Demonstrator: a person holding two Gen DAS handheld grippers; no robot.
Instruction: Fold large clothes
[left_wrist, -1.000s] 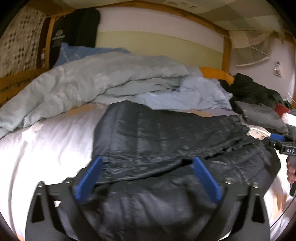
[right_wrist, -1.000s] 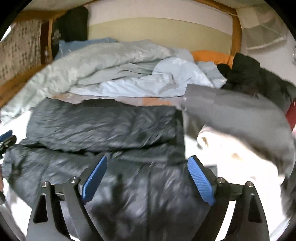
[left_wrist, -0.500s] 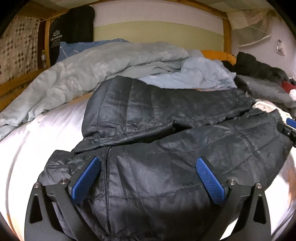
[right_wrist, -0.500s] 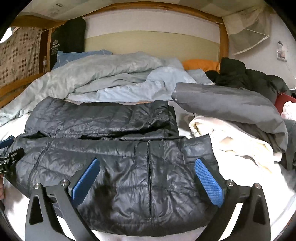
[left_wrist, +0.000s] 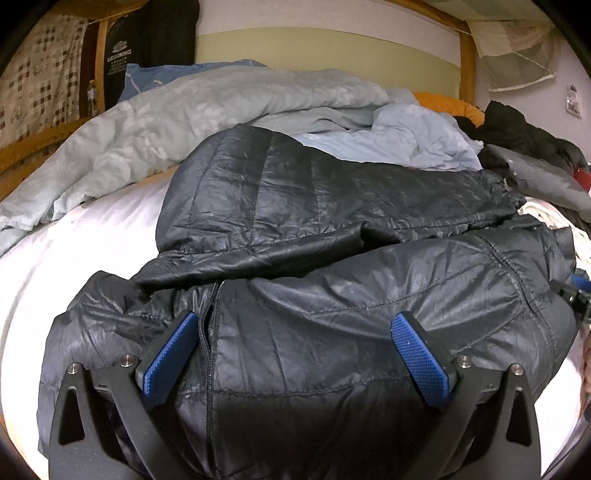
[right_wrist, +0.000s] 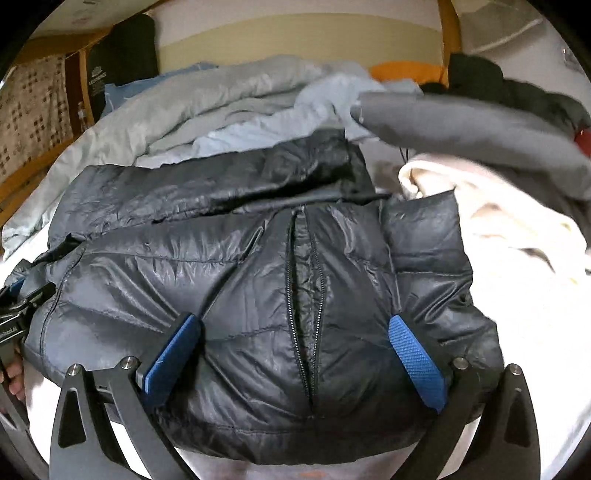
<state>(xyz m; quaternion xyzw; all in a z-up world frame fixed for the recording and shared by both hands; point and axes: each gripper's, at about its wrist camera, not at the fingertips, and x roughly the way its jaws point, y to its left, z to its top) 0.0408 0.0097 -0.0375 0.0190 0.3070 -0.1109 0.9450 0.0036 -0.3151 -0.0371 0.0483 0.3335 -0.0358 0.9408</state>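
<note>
A black quilted puffer jacket (left_wrist: 332, 229) lies spread on the white bed sheet (left_wrist: 92, 236), its zipper (right_wrist: 308, 295) running toward me and a folded part lying across its far side. My left gripper (left_wrist: 295, 332) hovers low over the jacket's near part, jaws wide open, nothing between the blue pads (left_wrist: 421, 358). My right gripper (right_wrist: 295, 332) is also wide open just above the jacket (right_wrist: 258, 266), straddling the zipper without pressing on it. Each gripper shows at the edge of the other's view: the right one (left_wrist: 576, 295), the left one (right_wrist: 18, 306).
A rumpled light blue-grey duvet (left_wrist: 221, 107) fills the back of the bed. To the right lie a grey garment (right_wrist: 461, 125), a cream garment (right_wrist: 498, 221) and dark clothes (left_wrist: 517, 129). An orange pillow (right_wrist: 406, 70) and wooden bed frame (left_wrist: 467, 55) stand behind.
Both grippers have sunk toward the jacket, which now looms larger and lies flat on the sheet. The right jaws have widened slightly.
</note>
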